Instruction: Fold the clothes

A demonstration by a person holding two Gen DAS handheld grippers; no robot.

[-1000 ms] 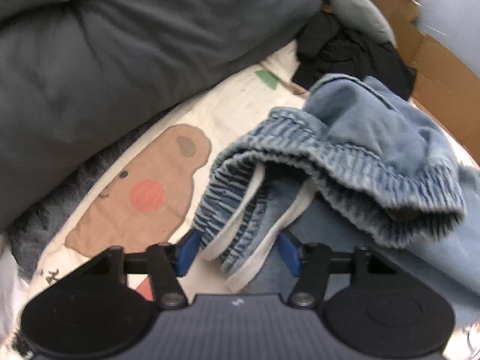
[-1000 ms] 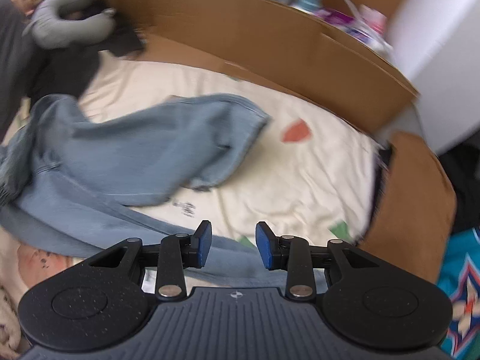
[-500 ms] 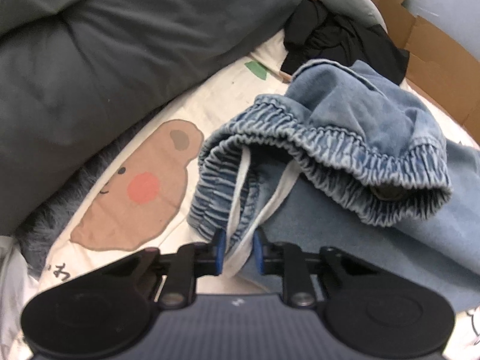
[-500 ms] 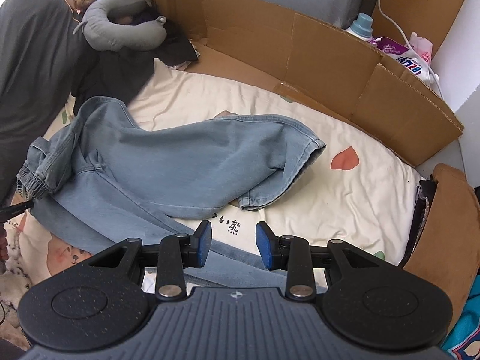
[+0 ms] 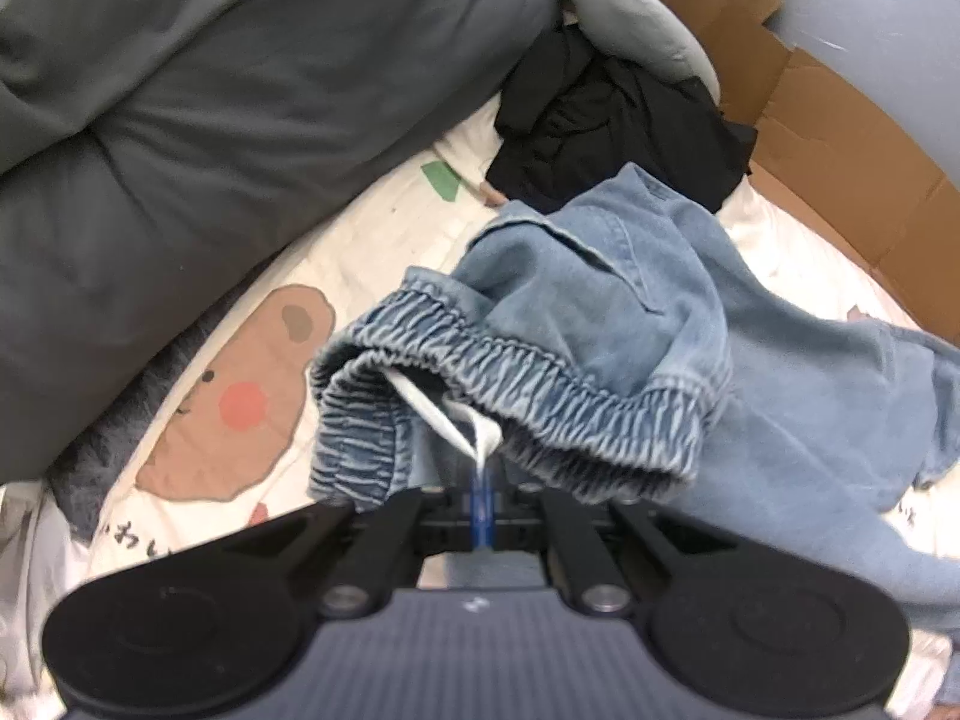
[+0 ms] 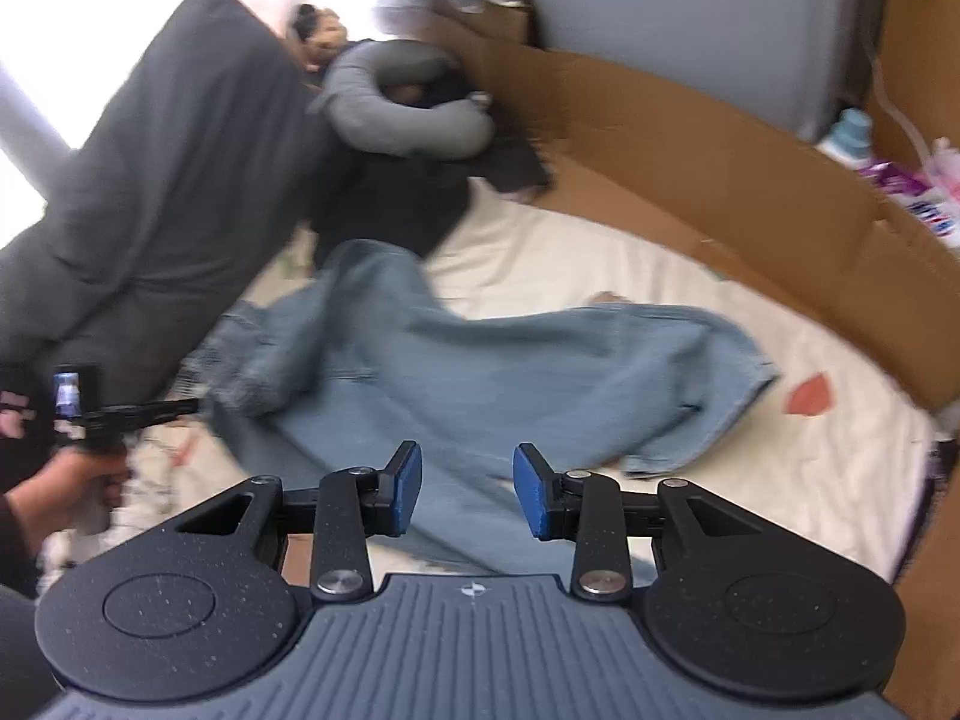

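- One pair of light-blue jeans (image 5: 606,324) lies crumpled on a cream sheet (image 6: 708,450), its gathered elastic waistband bunched and lifted, one leg spread toward the cardboard (image 6: 750,180).
- Left gripper (image 5: 482,495) is pressed together, pinching the white drawstring (image 5: 444,420) at the waistband.
- Right gripper (image 6: 468,489) hangs over the leg with jaws spread, nothing between them.
- Sheet print beside the bear (image 5: 240,402) is cut off, unreadable.
- Right view is blurred.

Right-wrist view motion-blurred; jeans (image 6: 480,372) hem detail perhaps unreadable.
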